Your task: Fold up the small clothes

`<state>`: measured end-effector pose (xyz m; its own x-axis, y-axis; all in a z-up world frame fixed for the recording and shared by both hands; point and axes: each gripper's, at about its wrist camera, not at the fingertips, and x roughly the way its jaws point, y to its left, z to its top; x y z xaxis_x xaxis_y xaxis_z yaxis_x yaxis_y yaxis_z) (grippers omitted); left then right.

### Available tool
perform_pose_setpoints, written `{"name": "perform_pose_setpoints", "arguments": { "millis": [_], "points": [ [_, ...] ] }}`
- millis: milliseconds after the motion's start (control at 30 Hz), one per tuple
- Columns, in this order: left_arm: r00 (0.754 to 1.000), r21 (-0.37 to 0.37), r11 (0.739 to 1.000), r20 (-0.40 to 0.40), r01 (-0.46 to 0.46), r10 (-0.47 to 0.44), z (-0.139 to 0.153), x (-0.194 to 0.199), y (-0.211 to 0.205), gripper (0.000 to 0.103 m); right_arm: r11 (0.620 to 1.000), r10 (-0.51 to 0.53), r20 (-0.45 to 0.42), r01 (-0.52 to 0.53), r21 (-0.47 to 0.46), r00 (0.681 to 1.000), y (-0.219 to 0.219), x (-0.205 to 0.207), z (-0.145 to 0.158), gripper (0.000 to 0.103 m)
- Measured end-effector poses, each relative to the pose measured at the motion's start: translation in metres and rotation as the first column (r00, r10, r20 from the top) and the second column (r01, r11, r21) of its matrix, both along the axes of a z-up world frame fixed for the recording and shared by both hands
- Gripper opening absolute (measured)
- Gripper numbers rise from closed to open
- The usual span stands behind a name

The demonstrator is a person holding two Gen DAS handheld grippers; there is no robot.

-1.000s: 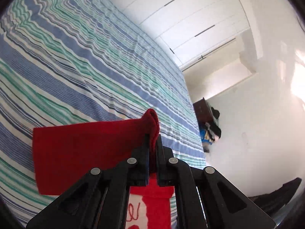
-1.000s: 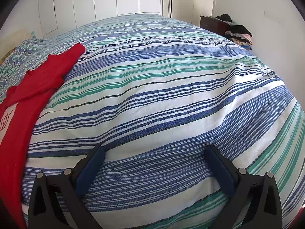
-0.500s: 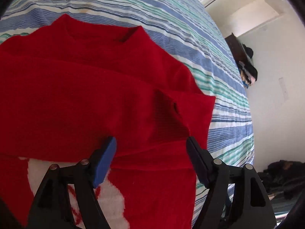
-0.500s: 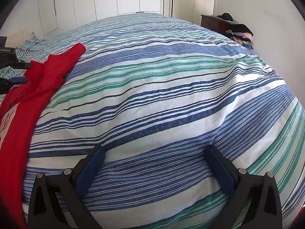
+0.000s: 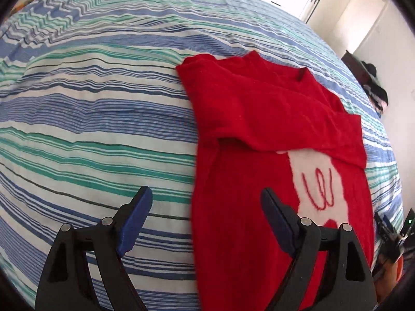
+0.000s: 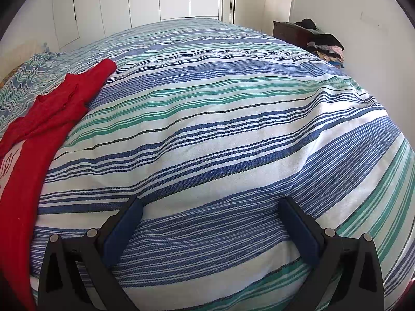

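The left gripper [image 5: 205, 203] had let go of the folded-in sleeve [image 5: 293, 119] and backed off, its jaws spread above the red sweater [image 5: 233, 207]'s near-left edge, probably ready for the next fold, while the right gripper [image 6: 210, 215] hung open over the striped bedspread [image 6: 233, 129], sweater far to its left.

We've got the left gripper [image 5: 205, 197] with jaws spread wide, nothing between them, and the right gripper [image 6: 211, 208] likewise wide apart and empty.
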<state>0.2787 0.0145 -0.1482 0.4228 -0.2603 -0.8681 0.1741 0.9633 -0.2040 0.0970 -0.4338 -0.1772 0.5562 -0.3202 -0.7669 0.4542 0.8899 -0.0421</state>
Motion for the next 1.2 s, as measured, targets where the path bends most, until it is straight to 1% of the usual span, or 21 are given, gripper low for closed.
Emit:
{"name": "perform_pose_setpoints", "arguments": {
  "millis": [133,200,267,300,333,400,467,533,600,667,700,733,767,800,833,900,967,1067,1133,1167,1200],
  "points": [
    [0.997,0.097,0.993,0.037,0.07,-0.074,-0.004,0.0,-0.016,0.086,1.0,-0.004,-0.001,0.004,-0.011,1.0,0.002,0.0,0.0,0.103],
    [0.998,0.171,0.985,0.042,0.029,-0.036,-0.01,0.009,-0.025,0.086,1.0,-0.005,0.0,0.005,-0.016,1.0,0.003,0.0,0.0,0.103],
    [0.999,0.21,0.977,0.035,-0.034,0.027,-0.023,0.028,-0.029,0.086,1.0,-0.006,0.002,0.006,-0.019,1.0,0.003,0.0,0.0,0.103],
    [0.997,0.21,0.975,0.04,-0.067,0.06,-0.026,0.036,-0.028,0.08,1.0,-0.006,0.004,0.006,-0.019,1.0,0.004,-0.001,0.0,0.103],
    [0.993,0.203,0.973,0.061,-0.11,0.1,-0.025,0.041,-0.022,0.053,1.0,-0.006,0.005,0.006,-0.019,1.0,0.004,-0.001,0.0,0.103],
    [0.983,0.133,0.975,0.068,-0.18,0.172,-0.023,0.043,-0.004,0.013,1.0,-0.006,0.005,0.006,-0.017,1.0,0.004,-0.001,0.001,0.103],
    [0.975,0.105,0.971,0.079,-0.216,0.208,-0.021,0.035,0.006,0.008,1.0,-0.006,0.005,0.006,-0.016,1.0,0.004,-0.001,0.001,0.103],
    [0.973,0.174,0.959,0.099,-0.224,0.21,-0.026,0.022,0.01,0.003,1.0,-0.006,0.004,0.006,-0.016,1.0,0.004,-0.001,0.001,0.103],
    [0.971,0.133,0.962,0.043,-0.239,0.236,-0.04,0.016,0.024,0.006,1.0,-0.005,0.001,0.005,-0.017,1.0,0.003,0.0,0.0,0.103],
    [0.966,0.022,0.966,0.026,-0.256,0.256,-0.04,0.011,0.04,0.01,1.0,-0.005,0.0,0.005,-0.017,1.0,0.003,0.0,0.0,0.103],
    [0.966,-0.022,0.966,0.016,-0.256,0.256,-0.037,0.006,0.046,0.026,1.0,-0.005,0.001,0.005,-0.016,1.0,0.003,0.0,0.0,0.103],
    [0.967,-0.066,0.965,0.012,-0.253,0.254,-0.033,0.0,0.051,0.053,1.0,-0.005,0.001,0.005,-0.016,1.0,0.003,0.0,0.0,0.103],
    [0.965,-0.086,0.962,0.024,-0.258,0.261,-0.028,-0.008,0.056,0.068,1.0,-0.005,0.001,0.005,-0.015,1.0,0.003,0.0,0.0,0.103],
    [0.958,-0.068,0.958,0.059,-0.278,0.282,-0.022,-0.016,0.06,0.093,1.0,-0.004,0.001,0.004,-0.015,1.0,0.003,0.001,0.0,0.103],
    [0.947,-0.037,0.953,0.105,-0.3,0.302,-0.015,-0.023,0.063,0.101,1.0,-0.004,0.001,0.004,-0.015,1.0,0.003,0.001,0.0,0.103],
    [0.933,-0.008,0.947,0.171,-0.32,0.317,-0.006,-0.025,0.074,0.102,1.0,-0.004,0.002,0.004,-0.017,1.0,0.003,0.001,0.0,0.103],
    [0.933,0.005,0.945,0.163,-0.327,0.322,-0.003,-0.012,0.086,0.102,1.0,-0.004,0.004,0.004,-0.019,1.0,0.003,0.001,0.0,0.103],
    [0.936,-0.019,0.94,0.085,-0.34,0.34,-0.02,0.018,0.103,0.102,1.0,-0.003,0.011,0.003,-0.022,1.0,0.003,0.0,-0.001,0.103],
    [0.943,-0.032,0.943,-0.043,-0.331,0.33,-0.06,0.036,0.111,0.103,1.0,-0.003,0.014,0.003,-0.024,1.0,0.004,0.0,-0.001,0.103],
    [0.952,-0.012,0.952,0.013,-0.307,0.307,-0.071,0.037,0.109,0.103,1.0,-0.003,0.015,0.003,-0.025,1.0,0.004,0.0,-0.001,0.103],
    [0.955,0.023,0.959,0.105,-0.282,0.279,-0.068,0.03,0.102,0.103,1.0,-0.003,0.016,0.003,-0.024,1.0,0.004,0.0,-0.001,0.103]
  ]
}}
